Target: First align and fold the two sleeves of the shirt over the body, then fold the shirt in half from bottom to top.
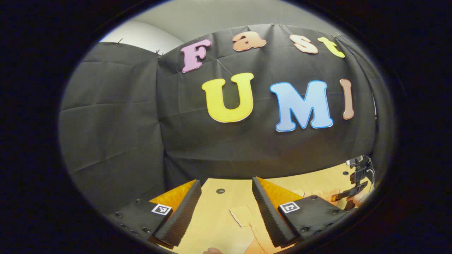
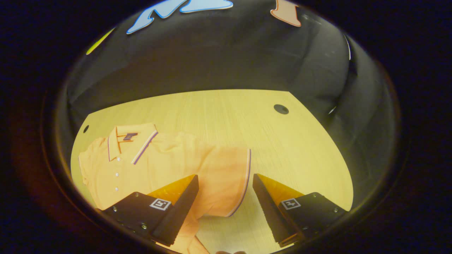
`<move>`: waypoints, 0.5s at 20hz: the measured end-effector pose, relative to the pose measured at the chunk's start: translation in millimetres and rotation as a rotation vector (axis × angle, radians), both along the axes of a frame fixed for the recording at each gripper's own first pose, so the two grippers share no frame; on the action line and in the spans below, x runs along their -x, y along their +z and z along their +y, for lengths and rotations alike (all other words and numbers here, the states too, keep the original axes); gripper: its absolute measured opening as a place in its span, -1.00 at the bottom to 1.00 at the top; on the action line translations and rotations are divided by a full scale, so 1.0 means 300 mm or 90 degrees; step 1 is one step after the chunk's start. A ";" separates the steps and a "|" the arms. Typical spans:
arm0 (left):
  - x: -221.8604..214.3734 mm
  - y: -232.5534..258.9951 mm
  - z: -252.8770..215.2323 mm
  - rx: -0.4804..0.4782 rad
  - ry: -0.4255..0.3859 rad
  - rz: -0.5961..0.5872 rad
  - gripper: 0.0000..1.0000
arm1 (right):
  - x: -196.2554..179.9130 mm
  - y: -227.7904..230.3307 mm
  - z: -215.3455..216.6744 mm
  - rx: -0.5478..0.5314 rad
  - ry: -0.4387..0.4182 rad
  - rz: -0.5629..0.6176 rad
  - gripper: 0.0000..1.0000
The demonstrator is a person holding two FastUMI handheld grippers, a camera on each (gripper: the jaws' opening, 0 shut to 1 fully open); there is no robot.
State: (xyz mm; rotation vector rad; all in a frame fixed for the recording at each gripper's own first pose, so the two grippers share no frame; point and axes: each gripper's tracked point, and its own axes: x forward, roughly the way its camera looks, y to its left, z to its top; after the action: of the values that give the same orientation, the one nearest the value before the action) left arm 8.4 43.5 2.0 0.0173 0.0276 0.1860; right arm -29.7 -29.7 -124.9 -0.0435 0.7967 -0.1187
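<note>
An orange polo shirt lies flat on the wooden table, its collar toward the far left and one short sleeve with a striped cuff spread out to the right. My right gripper hangs open above that sleeve, the cuff lying between its fingers. In the left gripper view, my left gripper is open and points at the booth wall; a small piece of the shirt shows between its fingers, low on the table. The right gripper shows far right there, held by a hand.
Black cloth walls close the table at the back and on both sides. Small round holes sit in the tabletop near the far corners. Bare wood stretches to the right of the shirt.
</note>
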 end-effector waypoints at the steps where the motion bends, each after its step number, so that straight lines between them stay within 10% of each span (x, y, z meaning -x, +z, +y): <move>1: 0.000 -0.006 0.010 0.000 0.006 0.003 0.89 | 0.001 -0.008 0.005 -0.003 -0.004 0.005 0.94; 10: 0.018 -0.025 0.019 0.005 0.028 0.014 0.89 | 0.023 -0.044 0.036 -0.048 -0.003 0.045 0.73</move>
State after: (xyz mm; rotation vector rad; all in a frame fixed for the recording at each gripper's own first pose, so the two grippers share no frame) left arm 3.0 49.2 -5.5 0.0101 0.0509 0.2297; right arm -36.8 -18.8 -138.1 0.0262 0.8718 -0.0921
